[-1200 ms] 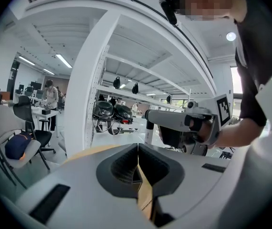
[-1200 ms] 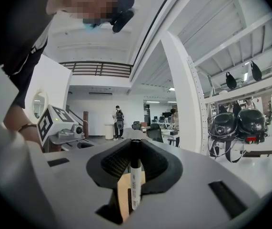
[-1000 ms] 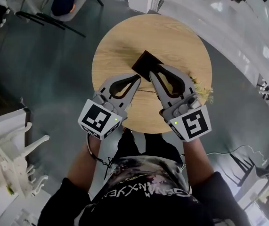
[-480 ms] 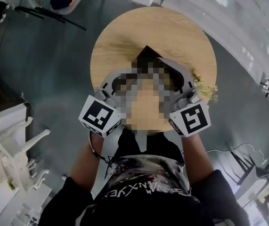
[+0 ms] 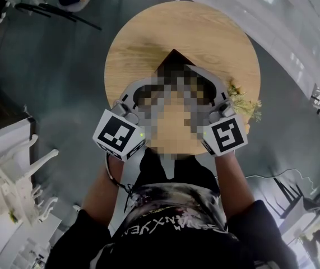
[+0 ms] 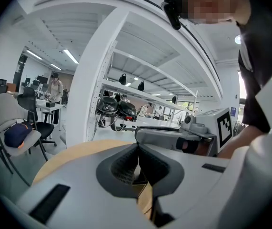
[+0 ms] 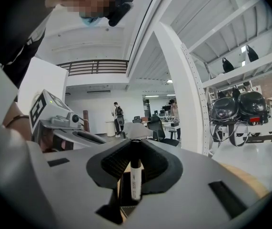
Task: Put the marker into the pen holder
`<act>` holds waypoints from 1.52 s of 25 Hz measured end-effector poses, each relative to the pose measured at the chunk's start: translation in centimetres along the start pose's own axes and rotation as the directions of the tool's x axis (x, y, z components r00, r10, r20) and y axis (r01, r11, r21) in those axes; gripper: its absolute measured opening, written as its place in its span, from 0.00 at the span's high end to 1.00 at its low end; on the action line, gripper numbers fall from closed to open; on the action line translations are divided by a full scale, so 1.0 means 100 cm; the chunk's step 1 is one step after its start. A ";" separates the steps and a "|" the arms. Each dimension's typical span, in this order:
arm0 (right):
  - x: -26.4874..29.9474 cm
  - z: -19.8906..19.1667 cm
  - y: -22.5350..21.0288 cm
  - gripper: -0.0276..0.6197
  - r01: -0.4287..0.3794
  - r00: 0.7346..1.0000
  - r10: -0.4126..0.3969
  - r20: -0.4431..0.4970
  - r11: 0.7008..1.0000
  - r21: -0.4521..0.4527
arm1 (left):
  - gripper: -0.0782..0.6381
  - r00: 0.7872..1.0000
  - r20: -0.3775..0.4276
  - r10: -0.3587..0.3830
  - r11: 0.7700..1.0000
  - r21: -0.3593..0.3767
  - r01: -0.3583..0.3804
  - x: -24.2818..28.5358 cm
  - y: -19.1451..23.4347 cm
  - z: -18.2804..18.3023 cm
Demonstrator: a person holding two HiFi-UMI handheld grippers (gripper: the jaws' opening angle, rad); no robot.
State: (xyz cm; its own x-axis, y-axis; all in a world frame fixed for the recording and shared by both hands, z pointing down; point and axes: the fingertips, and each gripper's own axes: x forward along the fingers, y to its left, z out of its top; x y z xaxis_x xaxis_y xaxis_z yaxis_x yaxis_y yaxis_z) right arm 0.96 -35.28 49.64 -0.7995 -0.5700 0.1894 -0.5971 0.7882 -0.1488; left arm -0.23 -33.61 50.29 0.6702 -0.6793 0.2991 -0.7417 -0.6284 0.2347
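1. Fingers [image 7: 156, 165] of the right gripper [image 7: 135, 143] are clamped on the marker [image 7: 135, 175], which stands upright between the dark ribbed pads with its black cap at the fingertips and its white barrel hanging below them.
2. Left gripper [image 6: 138, 148] has its jaws pressed together at the tips, with nothing between them.
3. In the head view both grippers reach forward over the near half of the round wooden table [image 5: 148, 32] and angle inward, so their noses converge near the pen holder [image 5: 174, 58], a dark square box sitting about mid-table. A mosaic patch covers the tips there, so how close the marker is to the holder's mouth cannot be told from above.
4. Both gripper views look out across the room rather than at the tabletop, so the grippers are held close to level.
5. The left forearm [image 5: 99, 192] and right forearm [image 5: 231, 181] come up from the bottom of the head view, bare below black sleeves, each ending beneath its marker cube, left [image 5: 119, 134] and right [image 5: 225, 137].
6. A pale dried sprig [image 5: 244, 102] lies at the table's right edge, just beside the right gripper.
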 end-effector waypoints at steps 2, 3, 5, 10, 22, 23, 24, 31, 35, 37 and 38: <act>0.000 -0.004 -0.001 0.86 0.002 1.000 -0.002 -0.009 1.000 -0.002 | 0.86 1.000 -0.002 -0.001 1.000 -0.003 0.001 0.002 -0.002 -0.002; 0.000 -0.007 -0.001 0.86 0.002 1.000 -0.002 -0.013 1.000 -0.003 | 0.86 1.000 -0.003 -0.001 1.000 -0.004 0.001 0.002 -0.003 -0.003; 0.000 -0.012 -0.002 0.86 0.003 1.000 -0.003 -0.021 1.000 -0.005 | 0.86 1.000 -0.006 -0.002 1.000 -0.005 0.002 0.004 -0.004 -0.005; 0.002 -0.013 -0.005 0.86 0.022 1.000 -0.022 0.006 0.999 -0.028 | 0.86 1.000 -0.015 -0.003 1.000 -0.009 0.003 0.006 -0.006 -0.009; -0.007 -0.043 -0.006 0.86 0.024 0.995 -0.026 -0.097 0.999 -0.021 | 0.86 1.000 -0.021 0.002 1.000 -0.009 -0.002 0.005 -0.014 -0.013; -0.007 -0.044 -0.007 0.86 0.026 0.995 -0.027 -0.096 0.999 -0.020 | 0.86 1.000 -0.022 0.004 1.000 -0.009 -0.004 0.005 -0.015 -0.013; -0.007 -0.043 -0.008 0.86 0.029 0.996 -0.030 -0.090 0.999 -0.020 | 0.86 1.000 -0.022 0.005 1.000 -0.010 -0.006 0.005 -0.015 -0.013; -0.002 -0.040 -0.010 0.86 0.035 0.998 -0.036 -0.042 0.999 -0.026 | 0.86 1.000 -0.023 0.017 1.000 -0.008 -0.017 0.001 -0.015 -0.012; -0.001 -0.043 -0.010 0.86 0.034 0.998 -0.035 -0.050 0.999 -0.024 | 0.86 1.000 -0.019 0.019 1.000 -0.011 -0.019 0.001 -0.013 -0.013; 0.000 -0.045 -0.010 0.86 0.029 0.997 -0.031 -0.065 0.999 -0.022 | 0.86 1.000 -0.018 0.020 1.000 -0.013 -0.020 0.001 -0.011 -0.013; 0.000 -0.044 -0.010 0.86 0.031 0.998 -0.032 -0.063 0.999 -0.021 | 0.86 1.000 -0.017 0.020 1.000 -0.014 -0.020 0.001 -0.011 -0.012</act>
State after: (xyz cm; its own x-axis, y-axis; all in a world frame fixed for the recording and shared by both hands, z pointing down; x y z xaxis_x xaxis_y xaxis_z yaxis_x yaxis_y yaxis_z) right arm 1.81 -35.05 54.09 -0.7742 -0.5794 0.2546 -0.6202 0.7748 -0.1227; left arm 0.59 -32.51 51.20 0.6549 -0.6849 0.3195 -0.7552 -0.6094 0.2416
